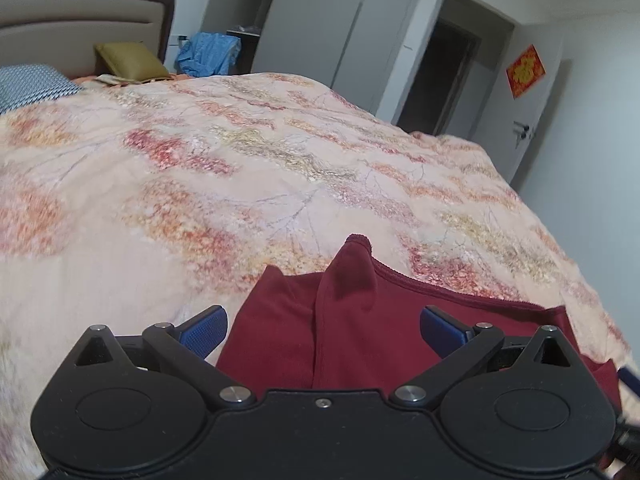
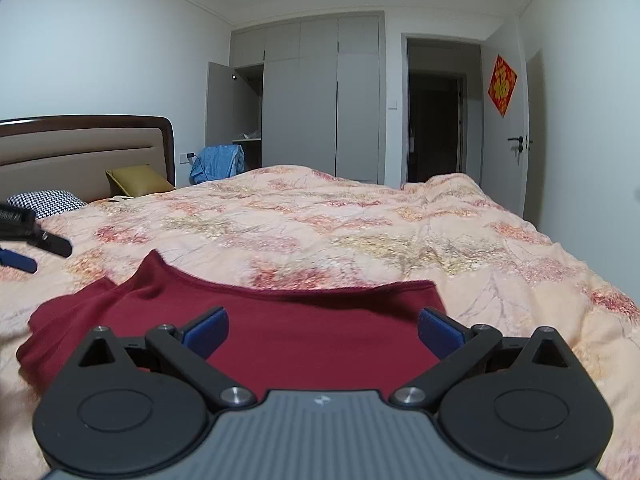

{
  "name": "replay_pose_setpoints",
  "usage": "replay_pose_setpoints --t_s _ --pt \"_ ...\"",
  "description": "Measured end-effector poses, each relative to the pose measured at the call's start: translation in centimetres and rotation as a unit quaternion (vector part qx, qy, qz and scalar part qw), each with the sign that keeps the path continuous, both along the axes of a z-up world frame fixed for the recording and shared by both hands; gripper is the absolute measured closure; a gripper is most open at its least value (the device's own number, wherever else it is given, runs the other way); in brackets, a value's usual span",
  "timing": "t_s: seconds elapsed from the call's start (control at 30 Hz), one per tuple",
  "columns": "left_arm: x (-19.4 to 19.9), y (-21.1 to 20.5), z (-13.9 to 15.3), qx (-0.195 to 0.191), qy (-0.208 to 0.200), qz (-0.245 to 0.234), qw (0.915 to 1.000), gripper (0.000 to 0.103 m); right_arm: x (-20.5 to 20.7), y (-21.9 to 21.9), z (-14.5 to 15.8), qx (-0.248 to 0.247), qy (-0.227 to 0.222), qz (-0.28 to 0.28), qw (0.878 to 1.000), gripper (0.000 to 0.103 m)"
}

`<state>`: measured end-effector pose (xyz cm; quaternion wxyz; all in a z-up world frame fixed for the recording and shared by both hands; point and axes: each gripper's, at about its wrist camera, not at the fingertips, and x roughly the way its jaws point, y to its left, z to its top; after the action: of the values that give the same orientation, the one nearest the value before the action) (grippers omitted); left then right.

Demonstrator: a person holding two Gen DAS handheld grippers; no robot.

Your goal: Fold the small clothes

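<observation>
Your left gripper (image 1: 323, 326): matte black plastic body, two round discs w/ raised centres, triangular cut-out lugs, black link arms on silver pivot pins, one small screw at centre of top edge. Finger pads (image 1: 204, 330) blue, fine dimpled texture.

Your right gripper (image 2: 323, 328): same black discs, lugs, links and silver pins, but centre housing is grey, ribbed lengthwise, w/ small pale logo mark. Pads (image 2: 206, 330) blue as well.

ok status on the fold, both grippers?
Left gripper open, right gripper open, both empty. Dark red garment loose on bedspread, one corner peaked. Nothing in the way.
</observation>
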<state>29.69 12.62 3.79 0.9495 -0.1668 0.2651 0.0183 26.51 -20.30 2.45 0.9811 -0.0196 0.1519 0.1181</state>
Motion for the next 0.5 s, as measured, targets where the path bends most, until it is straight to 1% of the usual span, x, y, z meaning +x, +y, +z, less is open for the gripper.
replay_pose_setpoints --t_s 0.1,0.2,0.27,0.33,0.4,0.5 --pt "-1.5 0.2 -1.2 -0.018 -0.008 0.02 0.9996 0.001 -1.5 1.8 -1.4 -0.02 -0.018 0.006 1.0 0.0" --pt "-3.2 0.1 -2.3 -0.012 -0.012 0.019 0.9997 0.001 -2.4 3.2 -2.8 -0.038 -0.021 0.01 0.999 0.0" --pt "-4.4 0.1 -3.1 -0.016 -0.02 0.019 0.9995 0.001 -2.7 4.1 -3.7 -0.054 -0.026 0.01 0.998 0.0" --pt "-5.3 0.1 -4.0 -0.032 -0.024 0.021 0.999 0.001 -2.8 4.7 -4.8 -0.072 -0.03 0.006 0.997 0.0" --pt "-5.8 0.0 -4.8 -0.048 -0.014 0.031 0.9982 0.001 -2.5 5.1 -6.0 -0.085 -0.019 0.005 0.996 0.0" --pt "-6.3 -0.4 -5.9 -0.081 -0.002 0.037 0.9961 0.001 -2.6 5.4 -7.2 -0.082 -0.013 0.0 0.997 0.0"
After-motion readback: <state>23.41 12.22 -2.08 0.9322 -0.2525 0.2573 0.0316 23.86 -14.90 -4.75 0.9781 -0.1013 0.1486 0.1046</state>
